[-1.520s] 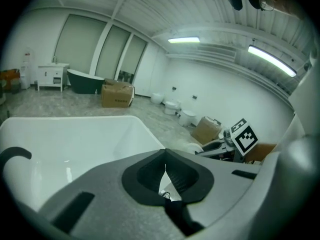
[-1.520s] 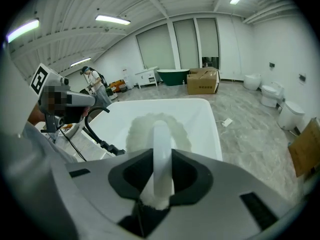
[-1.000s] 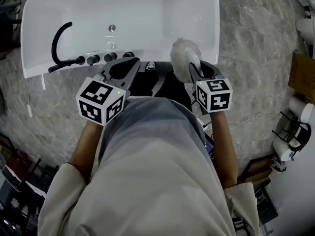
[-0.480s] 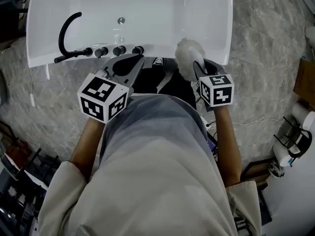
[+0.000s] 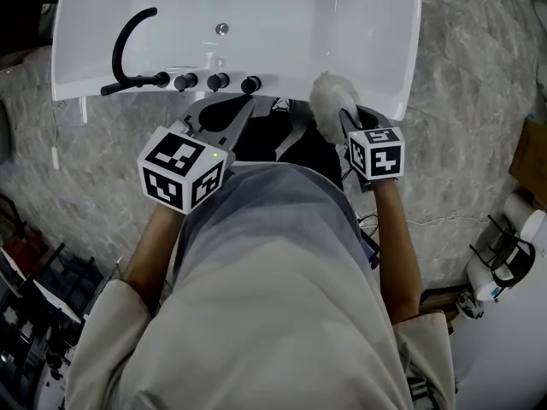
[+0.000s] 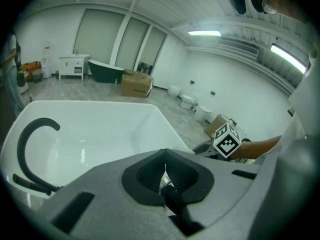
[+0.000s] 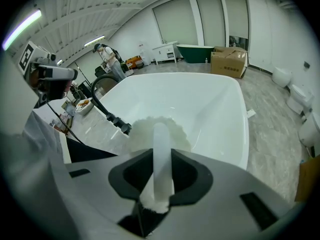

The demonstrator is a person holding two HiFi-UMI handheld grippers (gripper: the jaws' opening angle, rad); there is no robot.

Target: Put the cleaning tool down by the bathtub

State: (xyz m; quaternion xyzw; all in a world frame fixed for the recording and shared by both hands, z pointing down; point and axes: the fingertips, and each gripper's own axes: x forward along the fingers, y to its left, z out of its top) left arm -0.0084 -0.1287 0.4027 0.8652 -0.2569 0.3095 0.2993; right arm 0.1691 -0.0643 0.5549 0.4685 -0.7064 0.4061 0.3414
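Note:
The white bathtub (image 5: 376, 24) fills the top of the head view. My right gripper (image 5: 349, 120) is shut on the handle of a white fluffy cleaning tool (image 5: 329, 101), whose head hangs over the tub's near right rim. In the right gripper view the tool's handle (image 7: 161, 139) runs straight out between the pads of my right gripper (image 7: 159, 181), with the bathtub (image 7: 220, 109) beyond. My left gripper (image 5: 239, 108) hovers by the near rim, just below the knobs. In the left gripper view my left gripper (image 6: 165, 169) has its jaws together with nothing held, over the bathtub (image 6: 100, 129).
A black curved faucet (image 5: 128, 41) with three black knobs (image 5: 218, 82) sits on the tub's near left rim. Grey stone floor (image 5: 479, 84) surrounds the tub. A rack with bottles (image 5: 500, 263) stands at the right. Cardboard boxes (image 7: 229, 61) and toilets (image 7: 300, 91) stand farther off.
Both grippers have drawn back a little from the tub toward its near rim. The right gripper has sunk slightly, still holding the tool.

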